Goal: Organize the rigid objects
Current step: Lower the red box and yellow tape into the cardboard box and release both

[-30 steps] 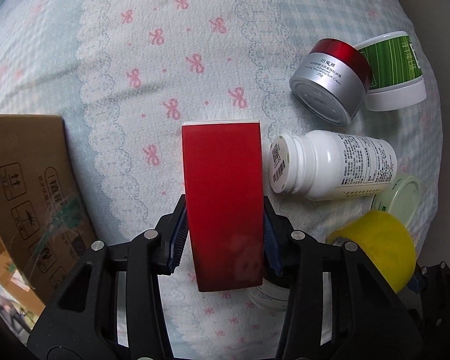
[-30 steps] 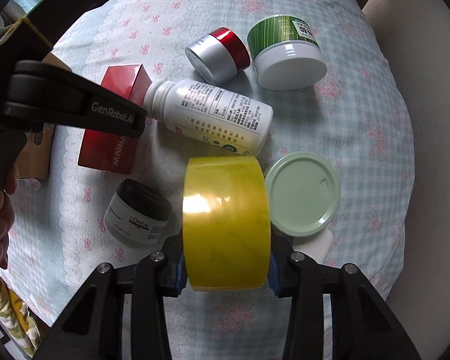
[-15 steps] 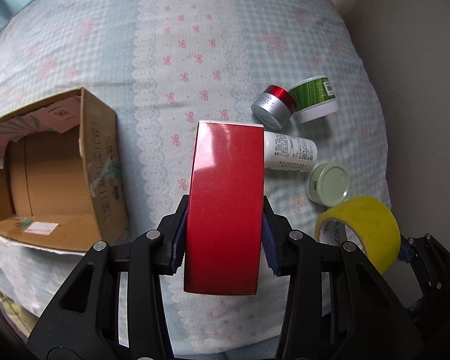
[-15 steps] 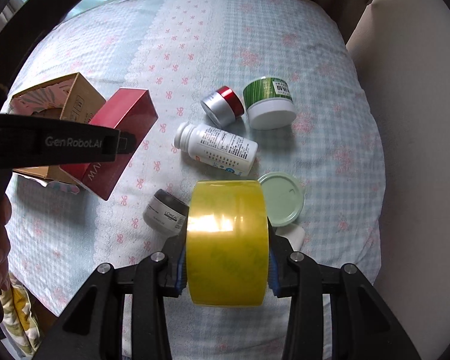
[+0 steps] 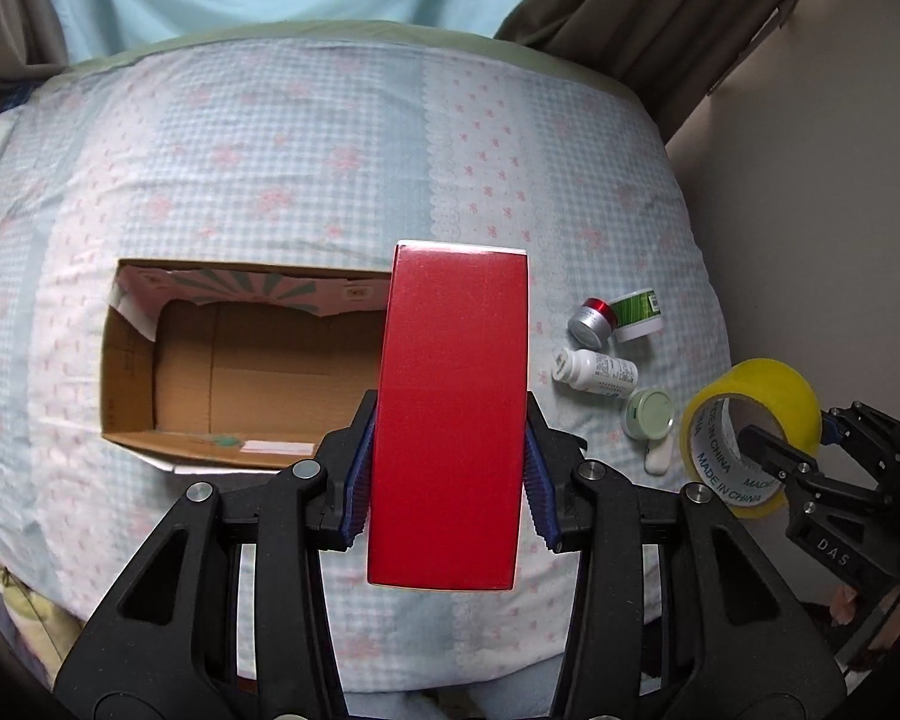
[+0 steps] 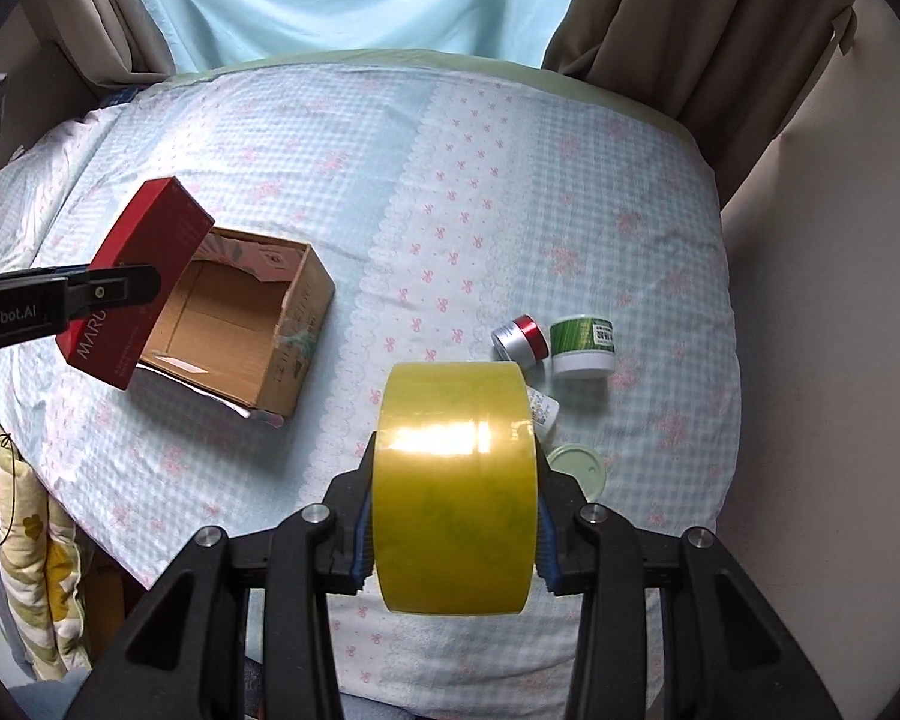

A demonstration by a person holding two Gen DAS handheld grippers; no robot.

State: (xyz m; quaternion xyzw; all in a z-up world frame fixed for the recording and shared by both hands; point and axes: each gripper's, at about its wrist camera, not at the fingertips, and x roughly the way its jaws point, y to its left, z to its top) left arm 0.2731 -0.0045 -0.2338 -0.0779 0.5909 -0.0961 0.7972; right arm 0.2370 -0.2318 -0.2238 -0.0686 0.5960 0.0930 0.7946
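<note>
One red carton [image 5: 450, 420], one tape roll [image 6: 455, 489], one cardboard box [image 5: 126, 372] — three jars [image 5: 594, 321], one white bottle [image 5: 597, 370]

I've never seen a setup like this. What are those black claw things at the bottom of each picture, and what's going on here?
They are hand-held tongs, one in each of a person's hands, each carrying a wide-angle camera that looks forward along its two fingers. There is no robot arm.

The left tongs are shut on a tall red cardboard box. The right tongs are shut on a yellow roll of packing tape.

Below lies a bed with a blue checked sheet. On it sits an open brown cardboard carton. To the right lie a white pill bottle, a silver jar with a red lid, a green-striped white tub and a pale green round lid.
</note>
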